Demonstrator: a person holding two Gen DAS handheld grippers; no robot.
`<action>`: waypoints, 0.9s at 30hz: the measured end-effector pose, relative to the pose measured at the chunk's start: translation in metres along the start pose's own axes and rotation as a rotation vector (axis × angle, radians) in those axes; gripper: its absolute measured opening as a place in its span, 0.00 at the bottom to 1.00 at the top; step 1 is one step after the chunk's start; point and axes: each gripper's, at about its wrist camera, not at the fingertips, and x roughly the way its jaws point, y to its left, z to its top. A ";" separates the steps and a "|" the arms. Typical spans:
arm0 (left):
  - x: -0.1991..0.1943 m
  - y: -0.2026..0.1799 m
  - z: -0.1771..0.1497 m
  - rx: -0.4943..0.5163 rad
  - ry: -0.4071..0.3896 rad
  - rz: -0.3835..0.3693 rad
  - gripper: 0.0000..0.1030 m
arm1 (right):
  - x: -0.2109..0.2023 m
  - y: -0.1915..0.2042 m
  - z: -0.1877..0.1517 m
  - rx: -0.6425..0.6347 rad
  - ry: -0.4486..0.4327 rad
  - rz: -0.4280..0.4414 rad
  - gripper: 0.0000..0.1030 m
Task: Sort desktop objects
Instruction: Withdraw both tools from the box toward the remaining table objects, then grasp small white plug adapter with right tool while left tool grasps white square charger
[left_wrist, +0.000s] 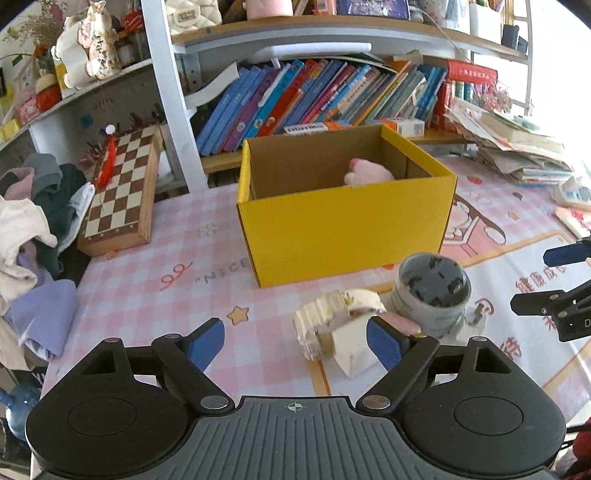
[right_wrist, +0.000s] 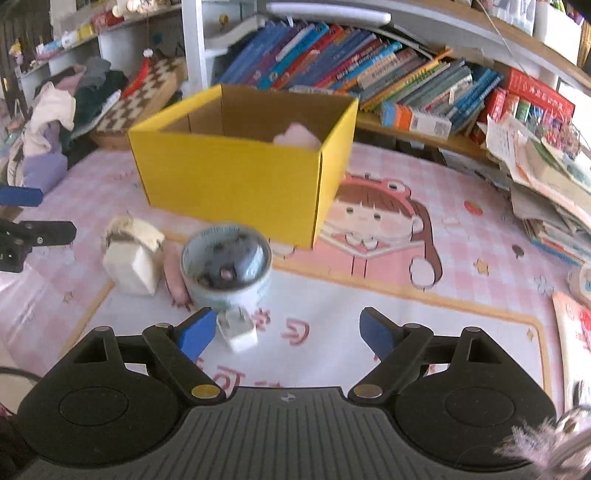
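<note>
Near the middle of the tabletop (right_wrist: 461, 258) I see a cluster of small things: a round tin (right_wrist: 226, 266) with dark pieces inside, a white charger plug (right_wrist: 237, 328) just in front of it, a pink soft item (right_wrist: 176, 280) touching its side, and a white milk-carton-shaped block (right_wrist: 132, 254) beside that. Behind them stands the open yellow cardboard box (left_wrist: 343, 218), with a pink plush (left_wrist: 367, 172) inside it. My left gripper (left_wrist: 295, 338) has its jaws wide apart, holding nothing, one pad near the block. My right gripper (right_wrist: 286, 330) is likewise spread wide and empty, the plug just inside its left pad. A chessboard (left_wrist: 118, 192) leans at the far left edge.
</note>
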 end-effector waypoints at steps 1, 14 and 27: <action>0.000 0.000 -0.002 0.004 0.007 0.001 0.86 | 0.001 0.001 -0.002 0.005 0.007 0.002 0.83; 0.010 -0.013 -0.031 0.039 0.101 -0.031 0.90 | 0.010 0.030 -0.017 -0.020 0.075 0.075 0.85; 0.021 -0.029 -0.039 0.081 0.113 -0.061 0.90 | 0.028 0.033 -0.017 -0.047 0.111 0.077 0.77</action>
